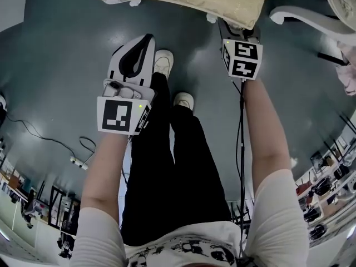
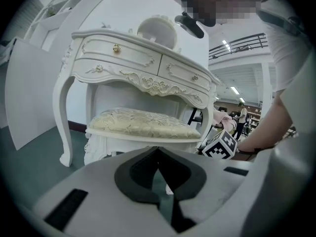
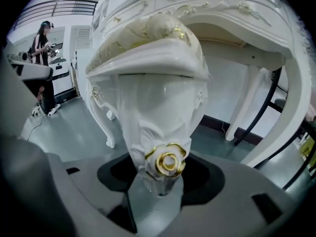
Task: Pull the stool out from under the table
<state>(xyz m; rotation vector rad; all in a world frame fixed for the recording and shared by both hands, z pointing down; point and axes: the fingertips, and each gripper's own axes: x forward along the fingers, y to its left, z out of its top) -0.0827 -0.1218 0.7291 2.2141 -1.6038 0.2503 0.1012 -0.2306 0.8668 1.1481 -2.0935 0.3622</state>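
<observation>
Right tool clamped on the stool, left tool idle.
The left tool (image 2: 158, 152) hangs with its jaws together on nothing, above the dark floor (image 1: 55, 65). The right tool (image 3: 159, 181) pinches a white carved part bearing a gold rose (image 3: 168, 162), apparently a corner leg of the stool (image 3: 148, 53). Beyond, the cushioned seat sits beneath the white tabletop (image 2: 123, 58).

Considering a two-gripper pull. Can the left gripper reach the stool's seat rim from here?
Probably yes. The left gripper is shut and empty, with only bare floor between it and the white carved stool with cream cushion. The right gripper grips its right-hand leg.
</observation>
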